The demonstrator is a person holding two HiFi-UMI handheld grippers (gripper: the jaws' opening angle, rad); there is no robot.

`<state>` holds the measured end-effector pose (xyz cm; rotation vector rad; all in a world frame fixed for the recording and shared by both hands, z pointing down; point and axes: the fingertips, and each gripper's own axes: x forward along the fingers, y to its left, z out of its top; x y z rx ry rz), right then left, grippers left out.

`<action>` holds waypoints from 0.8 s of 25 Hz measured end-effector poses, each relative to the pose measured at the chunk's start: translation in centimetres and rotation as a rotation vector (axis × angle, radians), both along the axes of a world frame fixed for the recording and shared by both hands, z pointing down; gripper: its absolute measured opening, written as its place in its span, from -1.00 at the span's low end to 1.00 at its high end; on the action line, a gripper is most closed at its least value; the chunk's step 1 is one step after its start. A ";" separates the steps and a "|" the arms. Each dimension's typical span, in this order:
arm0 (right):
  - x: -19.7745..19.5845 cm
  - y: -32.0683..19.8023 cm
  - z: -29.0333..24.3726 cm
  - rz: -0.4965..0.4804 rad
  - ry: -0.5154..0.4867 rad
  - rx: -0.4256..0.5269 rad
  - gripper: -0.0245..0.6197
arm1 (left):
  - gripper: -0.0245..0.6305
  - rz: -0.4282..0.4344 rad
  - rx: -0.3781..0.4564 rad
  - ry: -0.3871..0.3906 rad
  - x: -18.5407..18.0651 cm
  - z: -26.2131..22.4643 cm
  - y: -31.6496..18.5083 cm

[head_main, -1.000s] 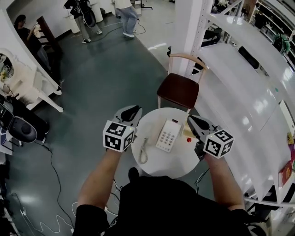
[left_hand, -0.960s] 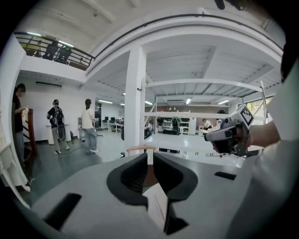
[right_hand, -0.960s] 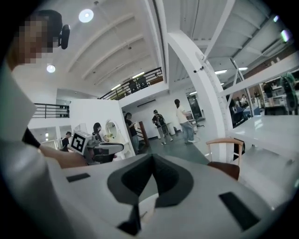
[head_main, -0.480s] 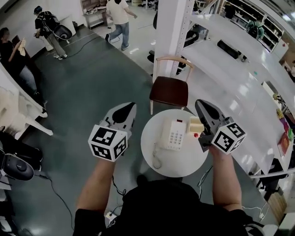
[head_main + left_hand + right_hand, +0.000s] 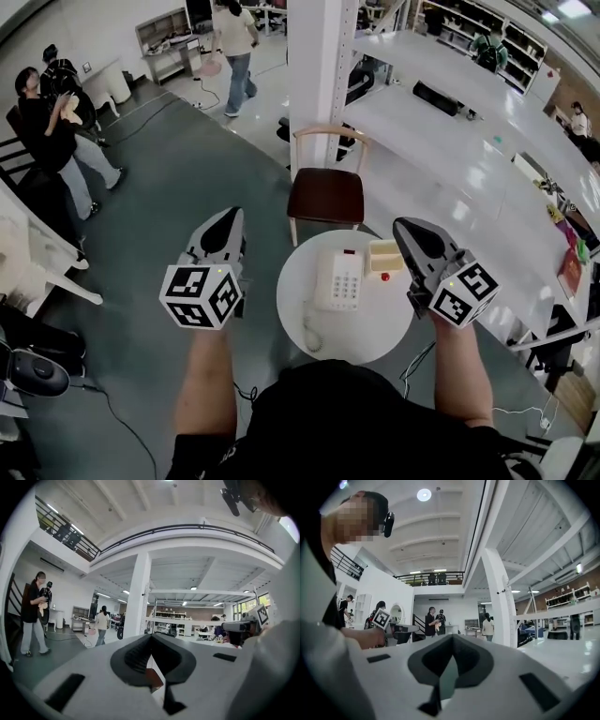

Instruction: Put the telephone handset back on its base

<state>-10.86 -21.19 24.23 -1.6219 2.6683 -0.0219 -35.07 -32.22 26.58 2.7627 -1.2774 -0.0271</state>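
**Round table: phone looked reassembled, both grippers empty**

Round white table (image 5: 375, 339) sat below you with the telephone base (image 5: 343, 281) near its middle and the coiled cord (image 5: 308, 335) trailing off its left side. No loose handset lay anywhere on the tabletop. The handset (image 5: 324, 281) appeared to lie along the base's left side, but it was too small in the head view to confirm that it was seated.

Your left gripper (image 5: 228, 217) was held off the table's left edge with its jaws pressed together and nothing between them. Your right gripper (image 5: 406, 228) was over the right edge, also closed on nothing. Both pointed out at the room, not at the phone.

My read: the placement was done. At most a seating check was left.

A yellow box (image 5: 384, 255) and a small red item (image 5: 384, 277) sat just right of the base, and a chair (image 5: 324, 194) stood beyond the table.
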 end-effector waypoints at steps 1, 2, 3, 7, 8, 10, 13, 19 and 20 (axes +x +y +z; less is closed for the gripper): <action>0.2 0.0 0.1 0.000 -0.003 0.002 -0.91 | -0.91 -0.013 0.002 -0.004 0.1 0.1 -0.1; 0.3 0.0 0.2 -0.003 -0.005 0.004 -0.91 | -0.90 -0.022 0.004 -0.009 0.3 0.3 -0.1; 0.4 0.0 0.3 -0.006 -0.003 0.006 -0.91 | -0.90 -0.027 0.004 -0.014 0.5 0.5 0.0; 0.7 -0.4 0.4 -0.017 -0.008 0.020 -0.91 | -0.90 -0.051 0.005 -0.030 1.3 1.1 0.3; 0.7 -0.5 0.4 -0.024 -0.014 0.024 -0.91 | -0.90 -0.059 0.004 -0.031 1.4 1.1 0.3; 0.9 -0.5 0.5 -0.037 -0.023 0.027 -0.91 | -0.90 -0.071 0.002 -0.035 1.9 1.1 0.6; 1.3 -0.4 0.7 -0.048 -0.031 0.027 -0.91 | -0.90 -0.084 0.004 -0.054 2.8 1.1 1.1; 4.7 -0.4 1.6 -0.018 -0.057 0.009 -0.91 | -0.90 -0.106 -0.016 -0.081 3.7 2.3 1.5; 5.3 -0.3 1.8 -0.014 -0.059 0.005 -0.91 | -0.90 -0.109 -0.019 -0.082 3.9 2.4 1.4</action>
